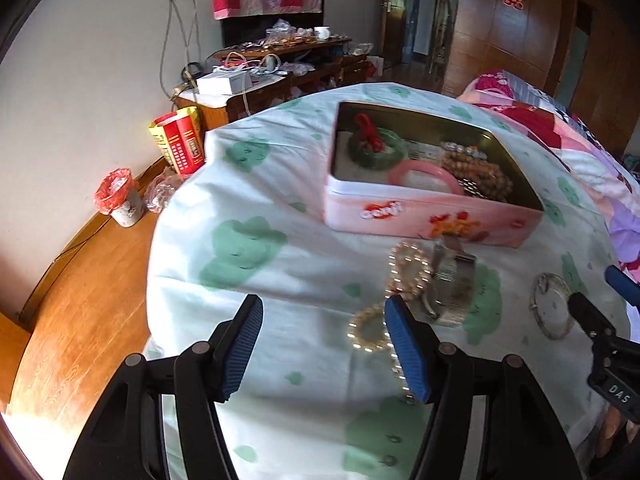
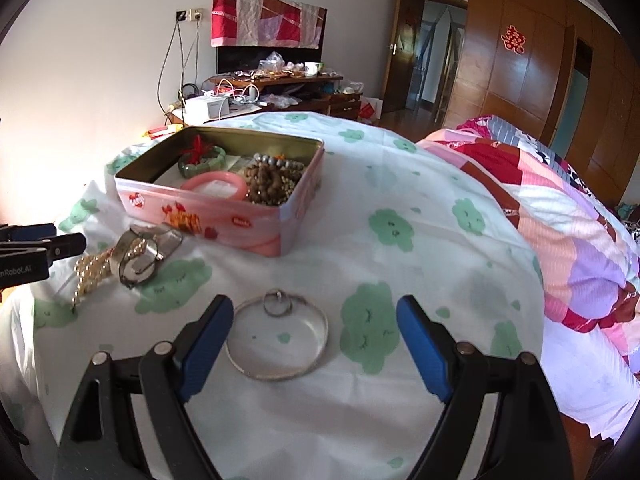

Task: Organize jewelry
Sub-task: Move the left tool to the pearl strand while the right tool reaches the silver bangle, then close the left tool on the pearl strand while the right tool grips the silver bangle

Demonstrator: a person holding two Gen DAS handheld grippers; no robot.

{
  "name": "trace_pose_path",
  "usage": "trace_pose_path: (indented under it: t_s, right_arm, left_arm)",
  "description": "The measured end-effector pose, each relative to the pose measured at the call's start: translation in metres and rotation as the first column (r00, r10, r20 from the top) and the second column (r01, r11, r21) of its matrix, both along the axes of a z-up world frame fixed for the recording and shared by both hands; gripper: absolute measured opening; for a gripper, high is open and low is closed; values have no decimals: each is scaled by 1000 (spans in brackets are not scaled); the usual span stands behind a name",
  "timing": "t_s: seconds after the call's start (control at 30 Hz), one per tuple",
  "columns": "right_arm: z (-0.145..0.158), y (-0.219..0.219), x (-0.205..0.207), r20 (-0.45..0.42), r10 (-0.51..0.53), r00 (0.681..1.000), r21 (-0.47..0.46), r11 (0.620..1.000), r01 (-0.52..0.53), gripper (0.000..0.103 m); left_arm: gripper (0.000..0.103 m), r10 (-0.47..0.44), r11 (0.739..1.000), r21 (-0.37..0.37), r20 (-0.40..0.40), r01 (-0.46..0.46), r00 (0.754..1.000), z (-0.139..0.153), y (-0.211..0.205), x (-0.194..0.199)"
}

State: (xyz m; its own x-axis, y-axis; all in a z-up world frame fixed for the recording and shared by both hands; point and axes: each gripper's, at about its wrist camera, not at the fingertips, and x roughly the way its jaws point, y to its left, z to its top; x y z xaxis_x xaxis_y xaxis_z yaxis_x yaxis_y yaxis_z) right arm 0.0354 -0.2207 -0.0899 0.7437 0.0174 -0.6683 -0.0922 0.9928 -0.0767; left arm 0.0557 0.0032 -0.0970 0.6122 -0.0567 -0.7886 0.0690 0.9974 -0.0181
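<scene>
Right gripper (image 2: 316,344) is wide open with nothing in it, hovering over the silver bangle (image 2: 277,338) on the bedsheet (image 2: 400,184) in front of the pink tin (image 2: 224,216). That bangle looks thin, stiff and slippery, so you'd probably want to pinch across the rim. Left gripper (image 1: 324,346) is open too, near the pearl bracelets (image 1: 408,270).

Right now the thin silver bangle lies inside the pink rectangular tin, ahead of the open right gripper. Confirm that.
Wrong: the thin silver bangle lies on the sheet outside the pink rectangular tin, ahead of the open right gripper, as the right wrist view shows.
</scene>
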Motion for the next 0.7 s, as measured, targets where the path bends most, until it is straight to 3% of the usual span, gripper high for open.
trace_pose_path:
  t_s: [0.23,0.7]
  right_arm:
    - [-9,8,1,-20,14,1000,-7,1000,-14,86]
    - [-16,11,1,-52,59,997,37,998,-57,86]
  left_arm:
    - [64,-28,999,22,-20,29,999,-13,-12,-1]
    - [64,-52,995,86,16,50,999,-19,-16,1]
